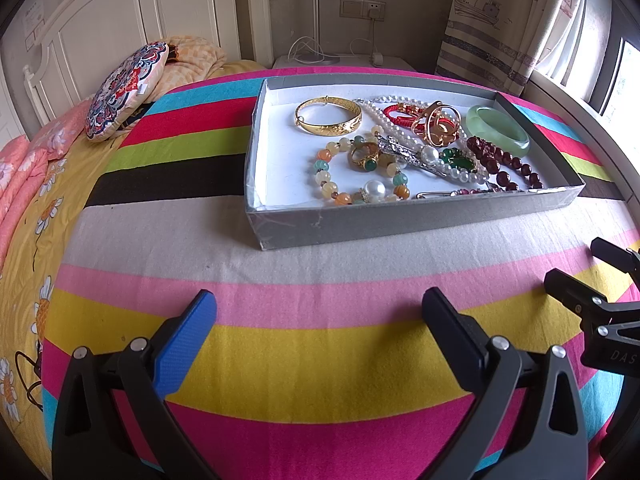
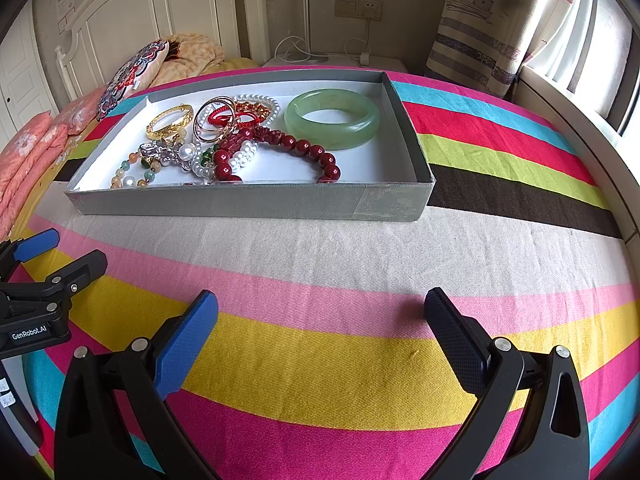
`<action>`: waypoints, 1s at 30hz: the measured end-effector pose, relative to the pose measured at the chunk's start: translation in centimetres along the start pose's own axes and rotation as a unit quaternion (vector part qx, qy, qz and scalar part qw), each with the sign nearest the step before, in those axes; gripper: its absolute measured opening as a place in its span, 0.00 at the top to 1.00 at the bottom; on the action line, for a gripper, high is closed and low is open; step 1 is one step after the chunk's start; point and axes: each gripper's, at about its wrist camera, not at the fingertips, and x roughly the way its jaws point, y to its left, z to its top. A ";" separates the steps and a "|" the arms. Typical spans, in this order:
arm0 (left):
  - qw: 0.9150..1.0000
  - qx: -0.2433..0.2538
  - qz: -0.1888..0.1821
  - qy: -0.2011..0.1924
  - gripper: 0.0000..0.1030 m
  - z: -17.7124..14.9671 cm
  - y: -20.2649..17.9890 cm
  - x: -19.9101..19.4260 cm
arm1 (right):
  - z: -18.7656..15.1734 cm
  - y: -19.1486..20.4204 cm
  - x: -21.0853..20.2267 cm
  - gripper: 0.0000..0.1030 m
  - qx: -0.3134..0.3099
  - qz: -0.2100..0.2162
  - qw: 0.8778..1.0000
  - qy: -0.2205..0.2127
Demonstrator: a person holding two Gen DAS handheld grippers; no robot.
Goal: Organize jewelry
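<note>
Low in frame, left gripper (image 1: pixel 320 320) and right gripper (image 2: pixel 322 320) spread wide, empty, above striped bedspread (image 2: pixel 320 360). Sorting unstarted; next, probably reaching into upper-centre tray (image 2: pixel 256 200) for green bangle (image 2: pixel 332 118).

A matt grey cardboard tray (image 2: pixel 256 200) is set on a woven striped cloth (image 2: pixel 360 256). Within the tray, a glossy, smooth green bangle (image 2: pixel 332 120), polished gold metal bangle (image 1: pixel 328 120) and shiny red beads (image 2: pixel 316 152) are contained.
</note>
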 end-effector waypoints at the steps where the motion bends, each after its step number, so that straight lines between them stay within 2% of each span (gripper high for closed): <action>1: 1.000 0.000 0.000 0.000 0.02 0.0 0.0 0.0 | 0.0 0.0 0.0 0.04 0.000 0.000 1.000 0.000; 30: 1.000 0.000 0.001 0.000 0.02 0.0 0.0 0.0 | 0.1 0.0 0.0 0.04 0.000 0.000 1.000 0.001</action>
